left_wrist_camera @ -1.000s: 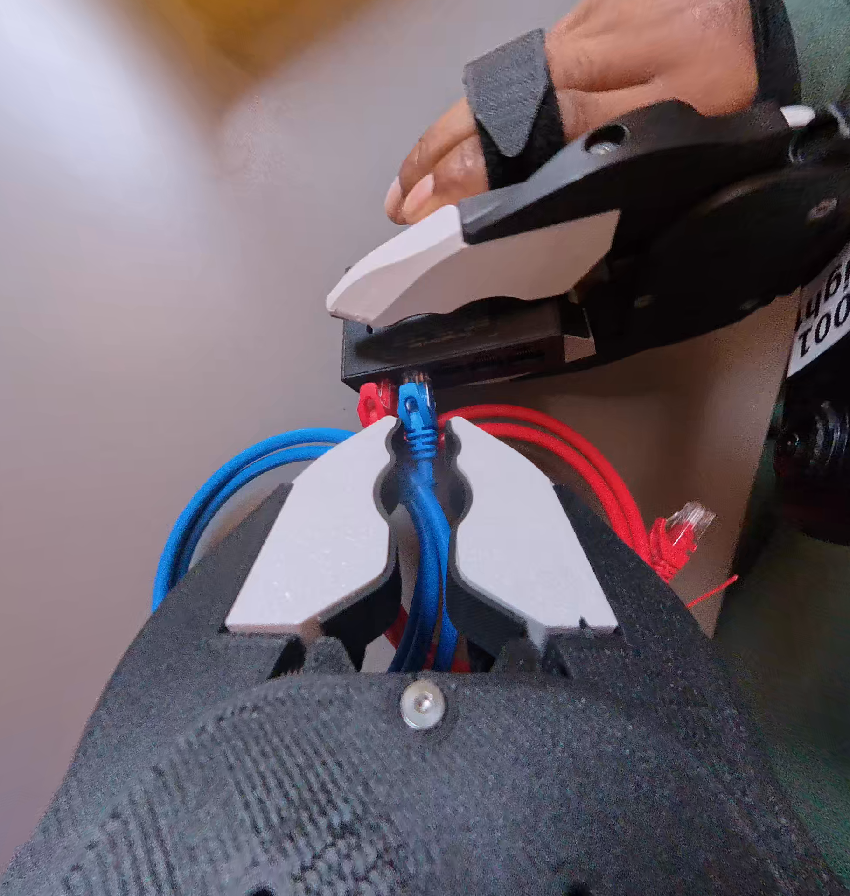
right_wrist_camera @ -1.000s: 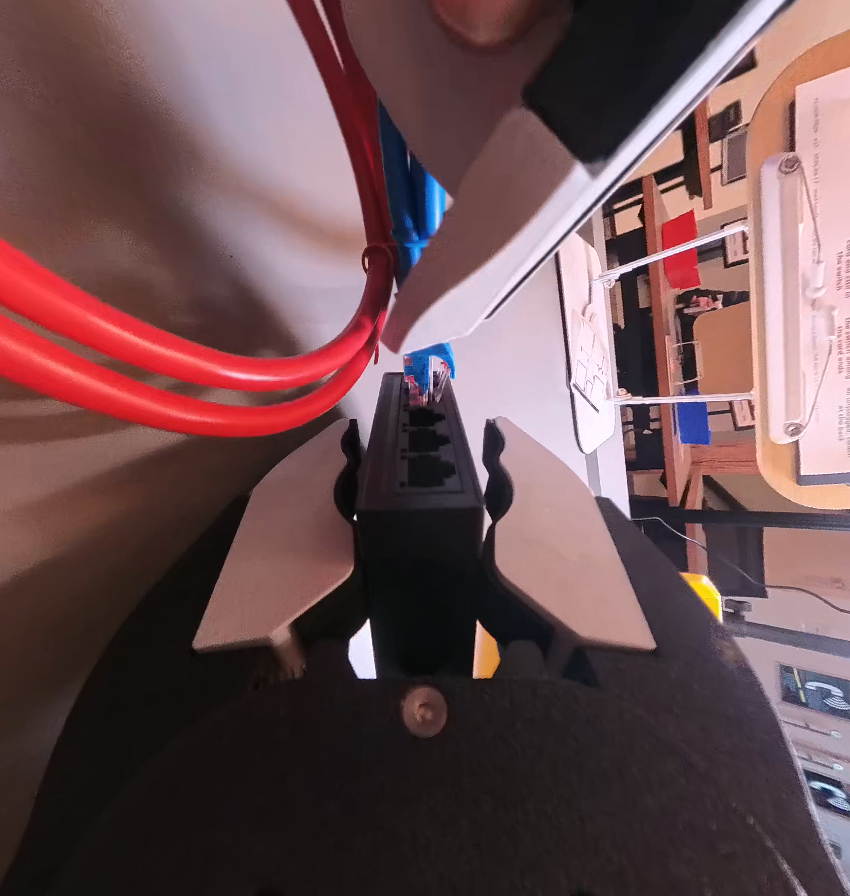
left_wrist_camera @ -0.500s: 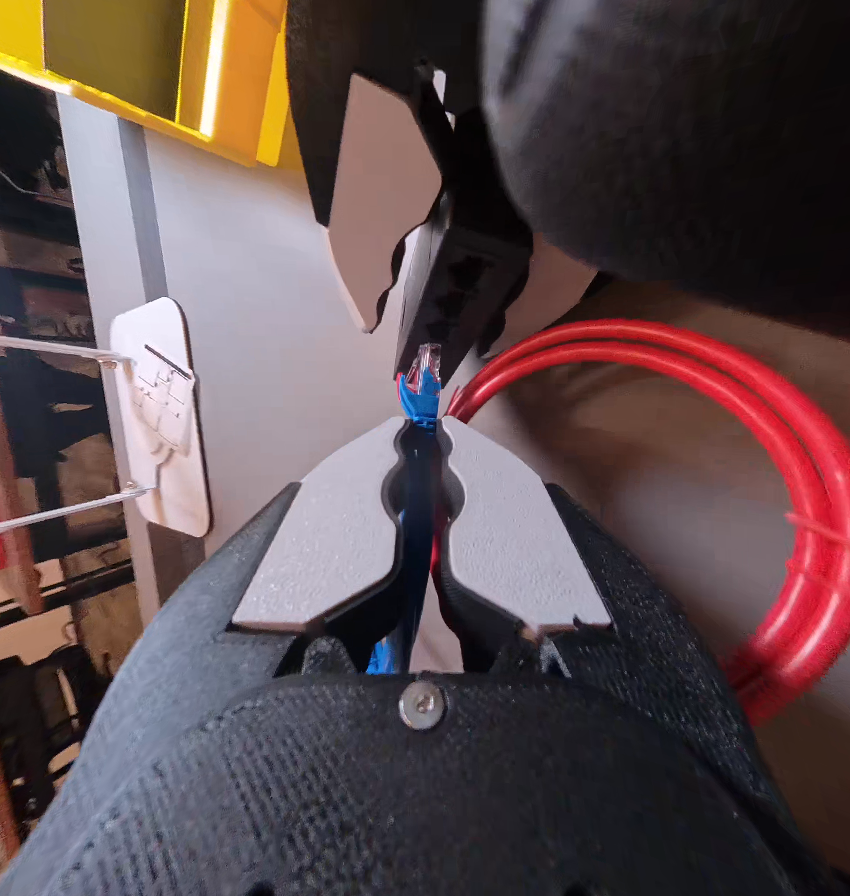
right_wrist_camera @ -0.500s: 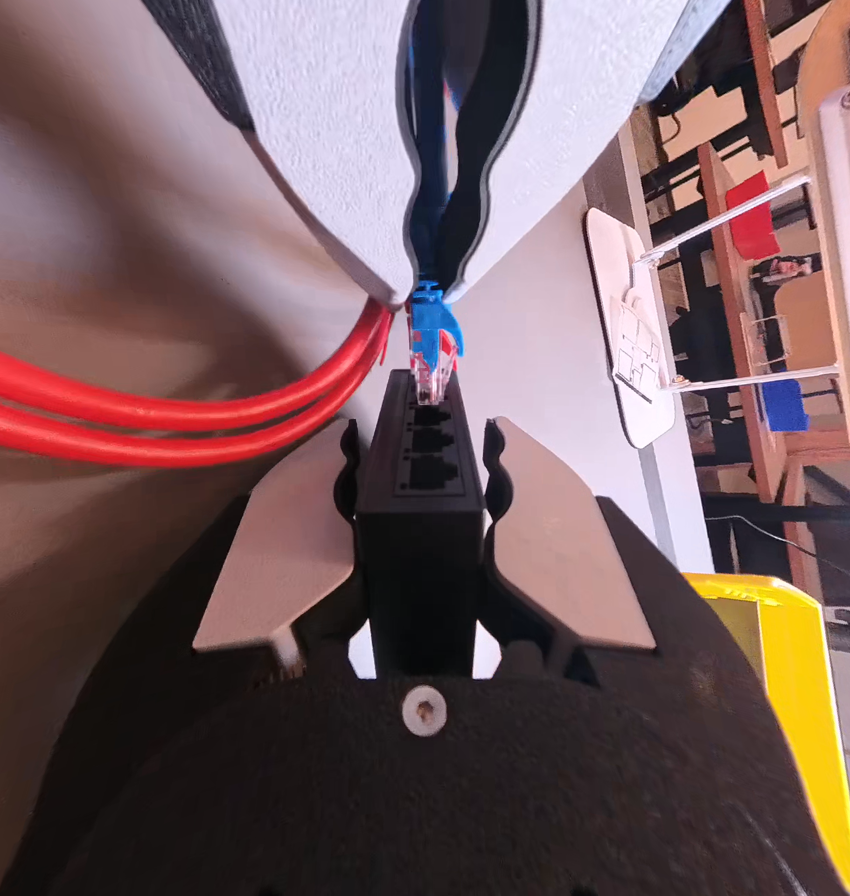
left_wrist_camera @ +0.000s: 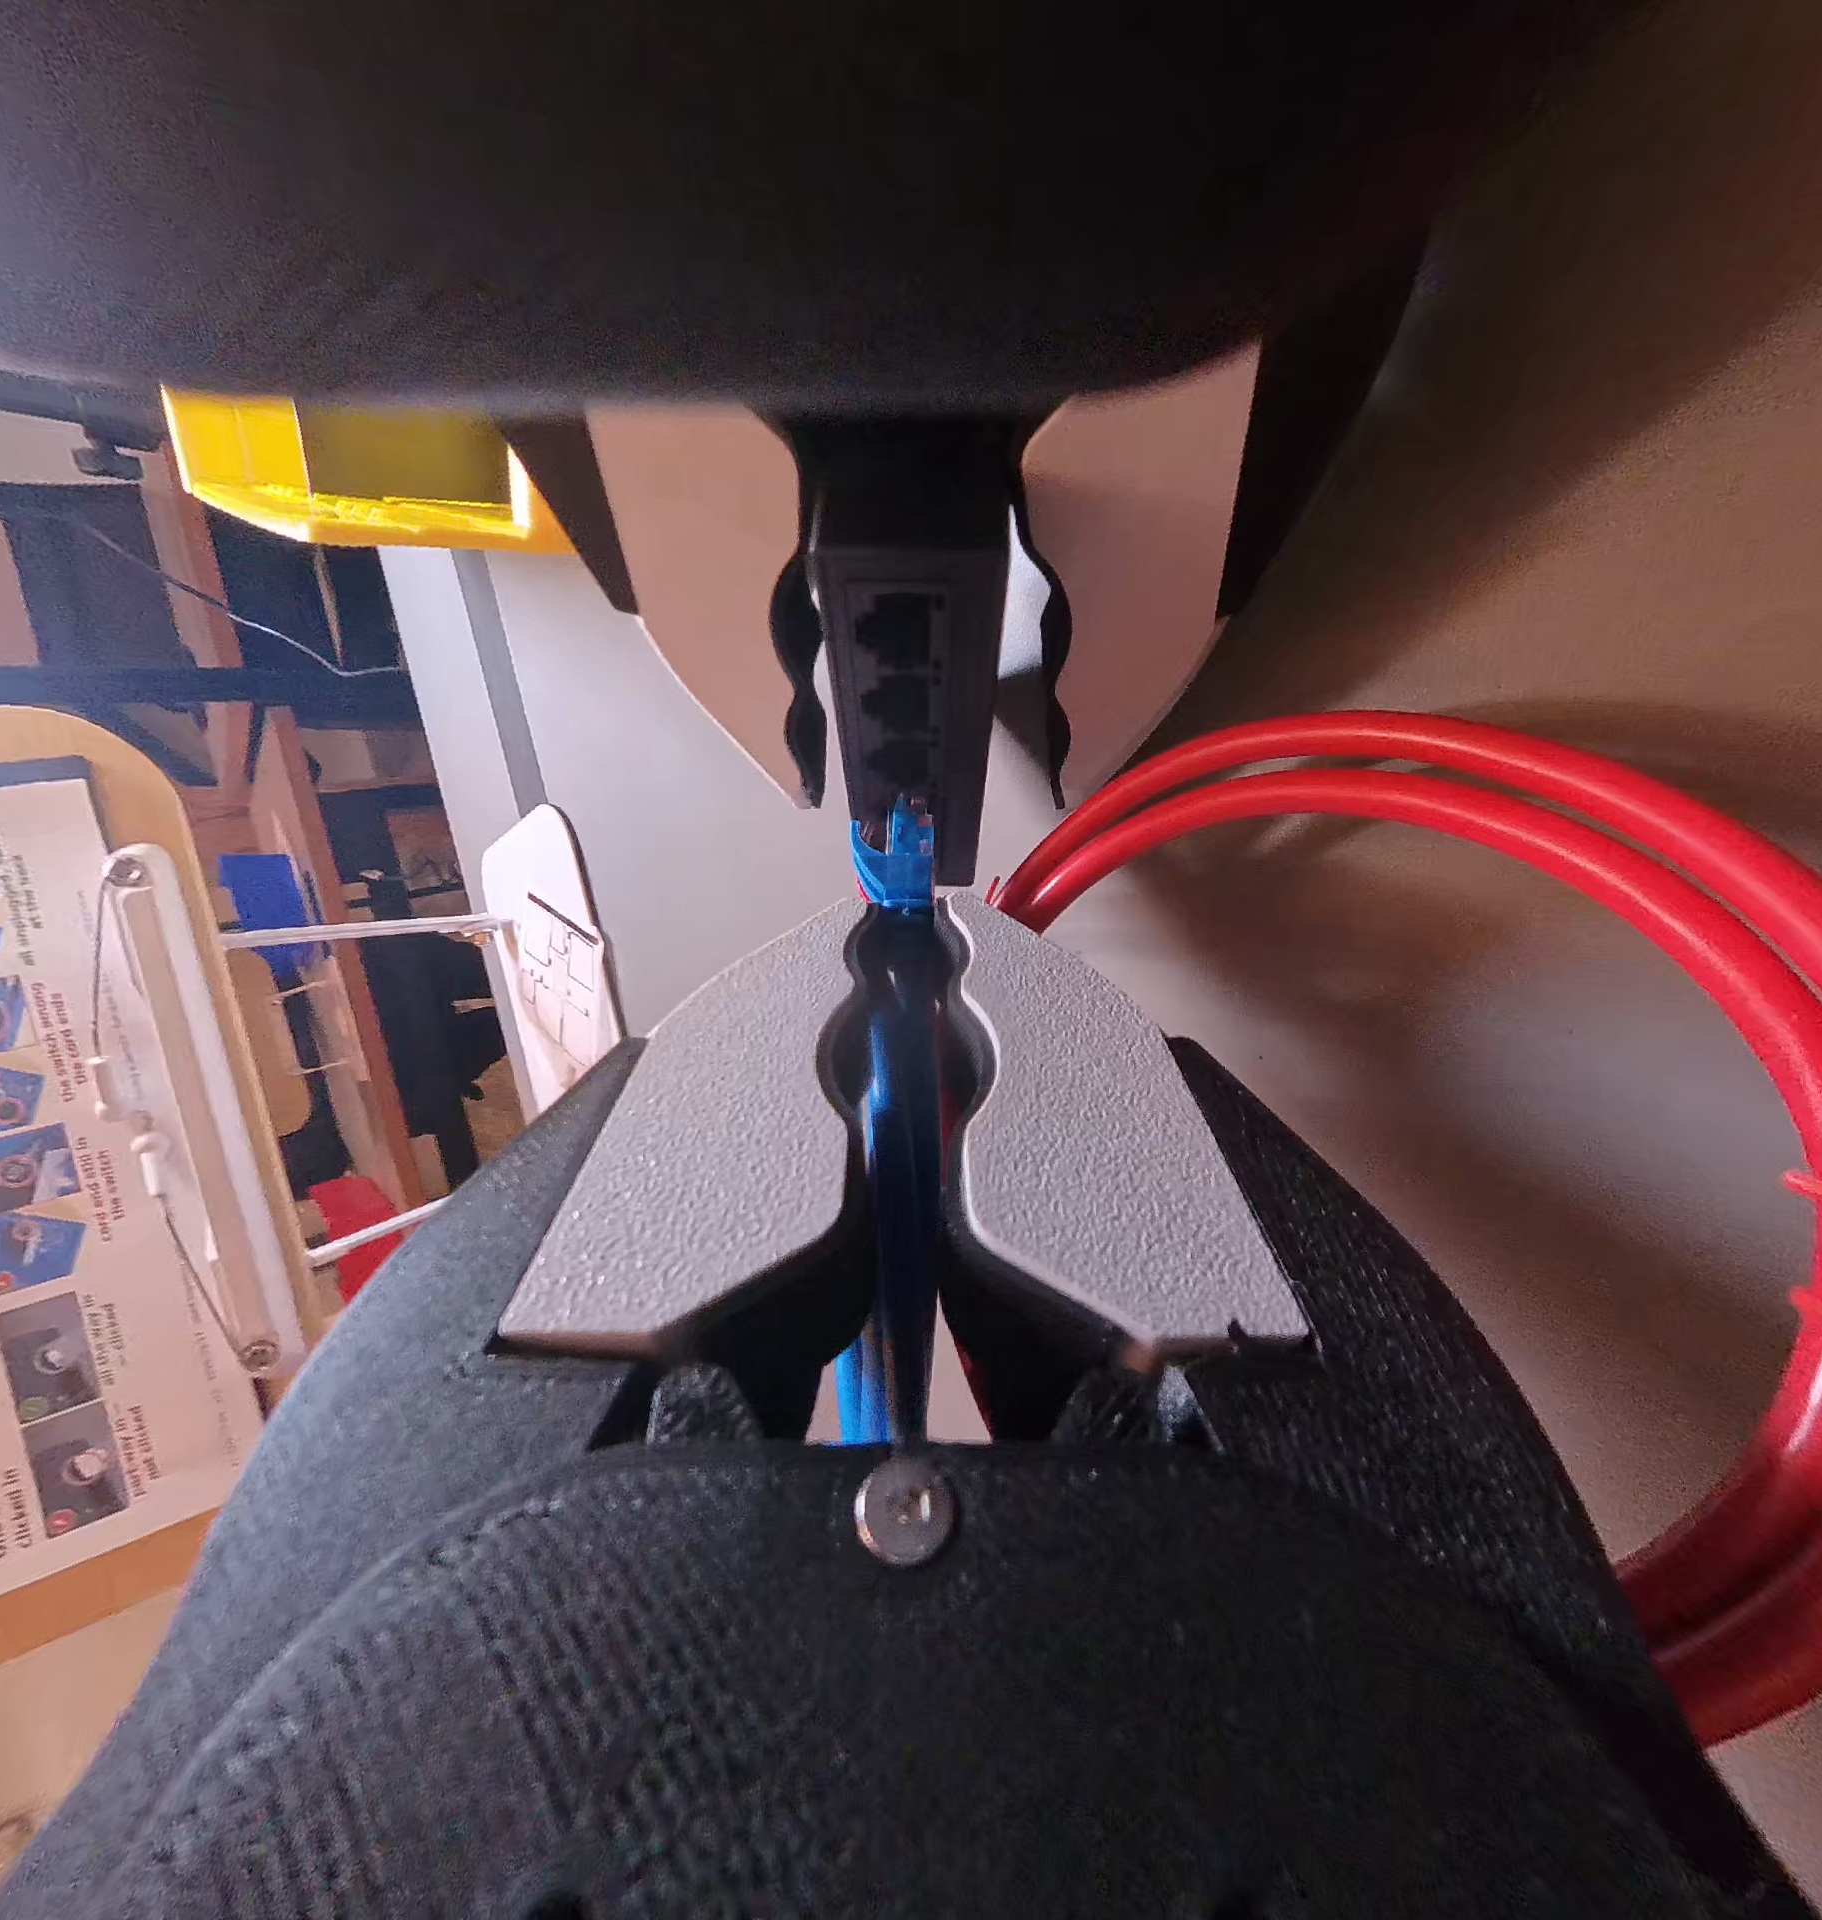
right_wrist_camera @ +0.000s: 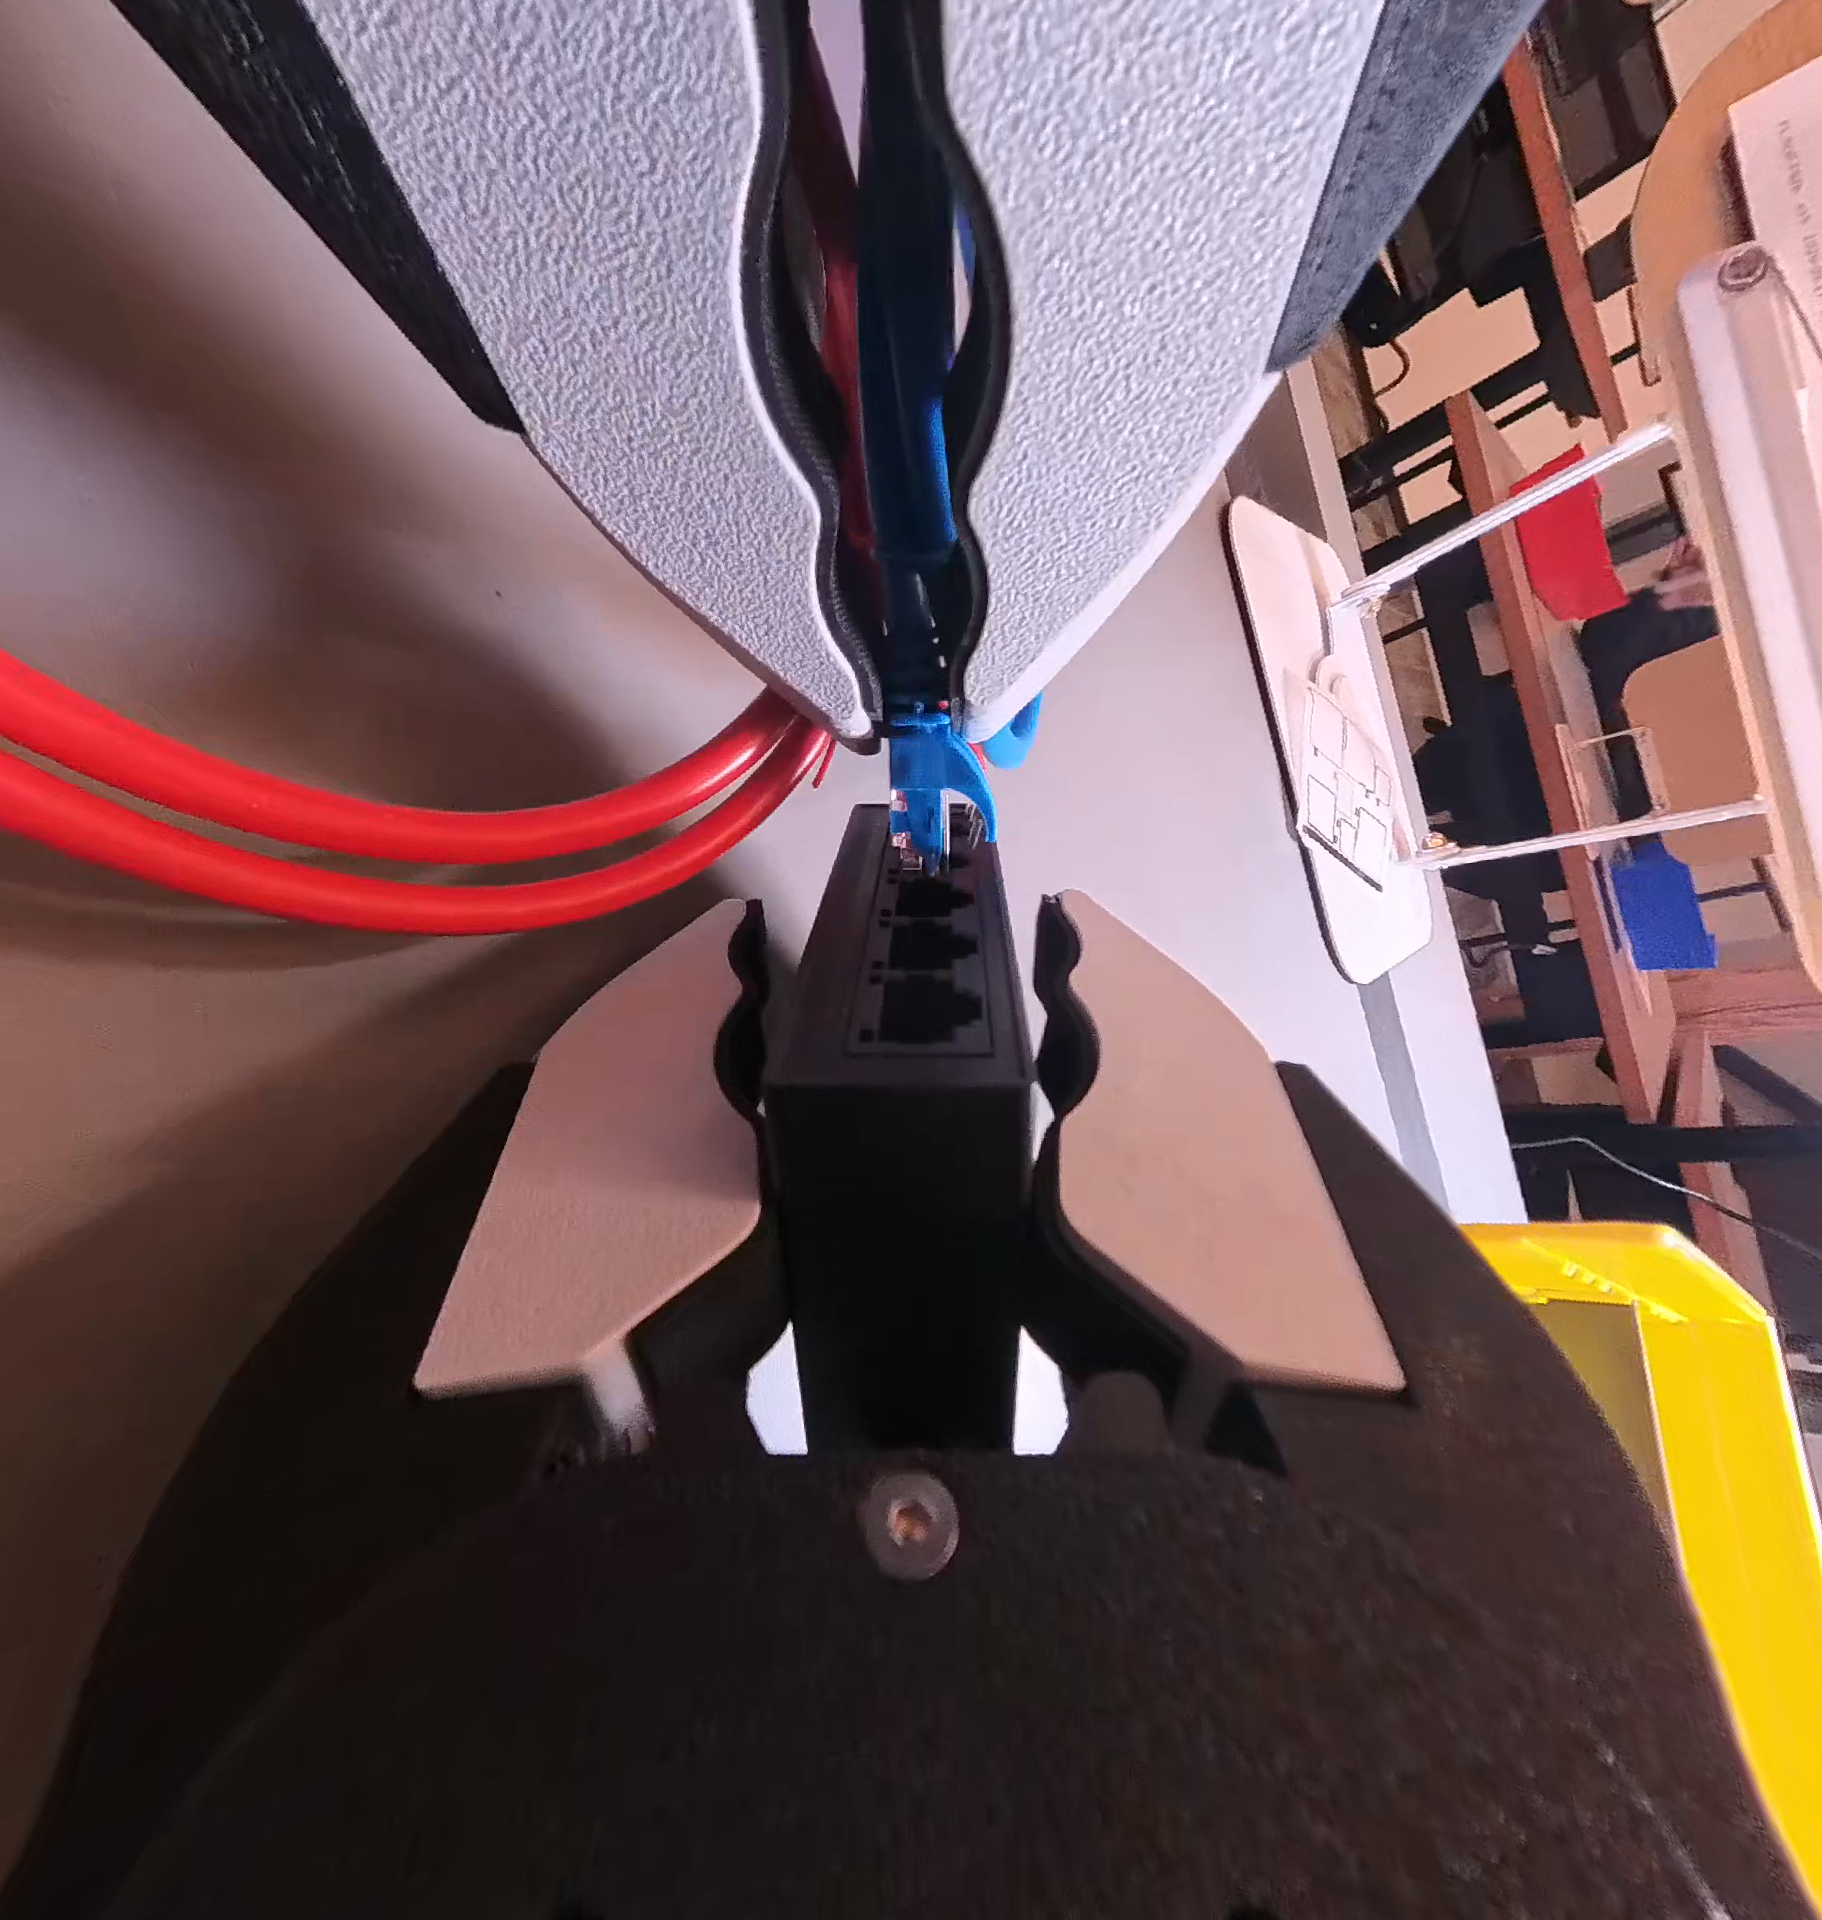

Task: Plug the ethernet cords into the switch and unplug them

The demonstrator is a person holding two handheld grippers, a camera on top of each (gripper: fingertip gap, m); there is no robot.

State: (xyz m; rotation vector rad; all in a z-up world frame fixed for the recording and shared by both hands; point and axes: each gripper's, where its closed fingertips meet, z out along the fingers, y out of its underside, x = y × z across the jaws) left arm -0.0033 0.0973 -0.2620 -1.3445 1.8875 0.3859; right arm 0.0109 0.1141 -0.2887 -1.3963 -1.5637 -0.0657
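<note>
My right gripper (right_wrist_camera: 902,914) is shut on the black switch (right_wrist_camera: 902,1101) and holds it on edge, its row of ports facing my left gripper. My left gripper (left_wrist_camera: 899,904) is shut on the blue ethernet cord (left_wrist_camera: 891,1122), just behind its plug (left_wrist_camera: 891,862). The plug's clear tip sits in the switch's end port (right_wrist_camera: 922,842). In the left wrist view the switch (left_wrist_camera: 907,686) hangs between the right gripper's fingers (left_wrist_camera: 699,665). The red cord (left_wrist_camera: 1572,852) loops to the right; its coil shows in the right wrist view (right_wrist_camera: 315,831). How deep the plug sits is hidden.
The tan tabletop (left_wrist_camera: 1509,520) fills the right side. A yellow bin (right_wrist_camera: 1707,1475) stands near my right gripper. A white stand (right_wrist_camera: 1333,790) and a wooden board with an instruction sheet (left_wrist_camera: 45,1143) stand beyond the table edge. Both grippers' tips are close together, under 4 cm apart.
My left gripper has swung round to face the switch's ports head on. The blue plug has moved from just off the end port into it.
</note>
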